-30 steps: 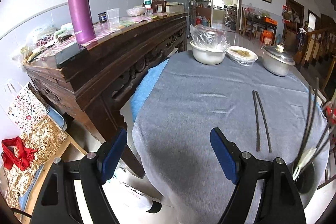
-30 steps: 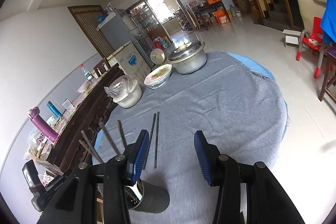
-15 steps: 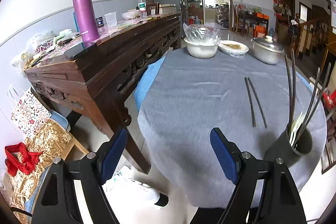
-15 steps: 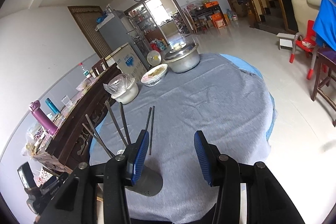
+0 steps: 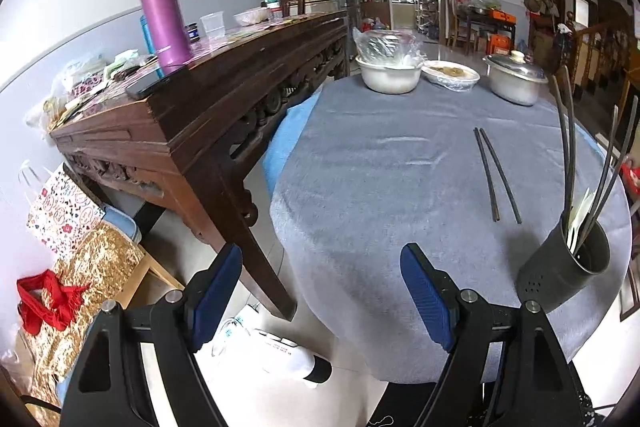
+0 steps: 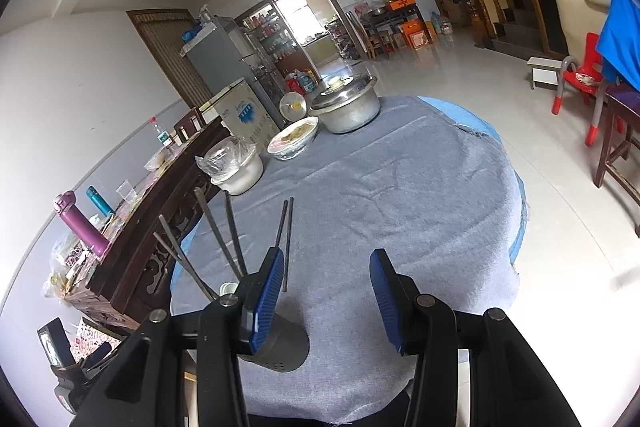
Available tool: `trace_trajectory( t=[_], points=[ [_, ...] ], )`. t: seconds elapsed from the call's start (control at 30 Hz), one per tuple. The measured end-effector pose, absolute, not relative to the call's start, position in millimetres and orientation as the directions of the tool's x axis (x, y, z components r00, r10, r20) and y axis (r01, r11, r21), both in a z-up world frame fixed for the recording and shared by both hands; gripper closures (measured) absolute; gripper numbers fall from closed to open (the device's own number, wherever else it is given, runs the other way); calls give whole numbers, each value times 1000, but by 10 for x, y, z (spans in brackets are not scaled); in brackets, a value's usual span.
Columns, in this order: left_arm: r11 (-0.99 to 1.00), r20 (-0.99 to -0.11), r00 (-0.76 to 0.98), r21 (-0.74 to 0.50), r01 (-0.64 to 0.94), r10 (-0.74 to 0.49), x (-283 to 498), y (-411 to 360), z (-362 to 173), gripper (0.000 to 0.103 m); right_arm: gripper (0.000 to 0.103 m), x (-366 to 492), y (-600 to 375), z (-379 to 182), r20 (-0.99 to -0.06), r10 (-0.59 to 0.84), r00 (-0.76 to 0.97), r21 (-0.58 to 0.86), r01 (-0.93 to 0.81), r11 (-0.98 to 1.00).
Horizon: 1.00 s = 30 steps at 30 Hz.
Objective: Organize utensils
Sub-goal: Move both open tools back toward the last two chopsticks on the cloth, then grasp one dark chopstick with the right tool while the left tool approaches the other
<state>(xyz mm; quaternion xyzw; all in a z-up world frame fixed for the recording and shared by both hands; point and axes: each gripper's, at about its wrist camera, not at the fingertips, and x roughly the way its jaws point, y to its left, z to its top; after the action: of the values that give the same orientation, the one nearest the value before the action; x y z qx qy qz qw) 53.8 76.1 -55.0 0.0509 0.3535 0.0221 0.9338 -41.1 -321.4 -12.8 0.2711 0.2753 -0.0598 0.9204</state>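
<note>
A pair of dark chopsticks (image 5: 496, 175) lies side by side on the grey tablecloth (image 5: 380, 187); the right wrist view shows the same pair (image 6: 287, 235) just beyond the left finger. A black utensil holder (image 5: 564, 275) stands near the table's front right edge with several chopsticks and a white utensil upright in it. In the right wrist view the holder (image 6: 280, 347) sits partly behind the left finger. My left gripper (image 5: 320, 291) is open over the table's near left edge, holding nothing. My right gripper (image 6: 326, 293) is open above the cloth, holding nothing, right of the holder.
At the far side of the table stand a plastic-covered white bowl (image 5: 388, 75), a dish of food (image 5: 450, 75) and a lidded metal pot (image 5: 516, 79). A dark wooden sideboard (image 5: 224, 99) with a purple flask (image 5: 162, 15) runs along the left. A red chair (image 6: 580, 75) stands right.
Both grippers have drawn back from the table. Its near edge and the floor now show, and the holder has come fully into the left wrist view. Neither pair of jaws has moved.
</note>
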Motion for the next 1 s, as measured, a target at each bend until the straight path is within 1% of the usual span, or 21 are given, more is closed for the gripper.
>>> trace_trajectory(
  t=[0.2, 0.57, 0.77, 1.0],
  points=[
    [992, -665, 743, 125, 18, 70, 570, 689, -577, 21, 55, -364, -3261, -179, -546, 43, 837, 478, 269, 836],
    [992, -690, 717, 128, -11, 97, 675, 760, -668, 21, 55, -139, -3287, -341, -579, 77, 812, 493, 273, 826],
    [990, -718, 687, 139, -10, 108, 915, 747, -792, 21, 55, 35, -3370, -505, -629, 60, 775, 469, 317, 824],
    [989, -716, 691, 146, 4, 103, 1401, 672, -780, 21, 55, 461, -3645, -643, -670, 58, 740, 471, 363, 804]
  ],
)
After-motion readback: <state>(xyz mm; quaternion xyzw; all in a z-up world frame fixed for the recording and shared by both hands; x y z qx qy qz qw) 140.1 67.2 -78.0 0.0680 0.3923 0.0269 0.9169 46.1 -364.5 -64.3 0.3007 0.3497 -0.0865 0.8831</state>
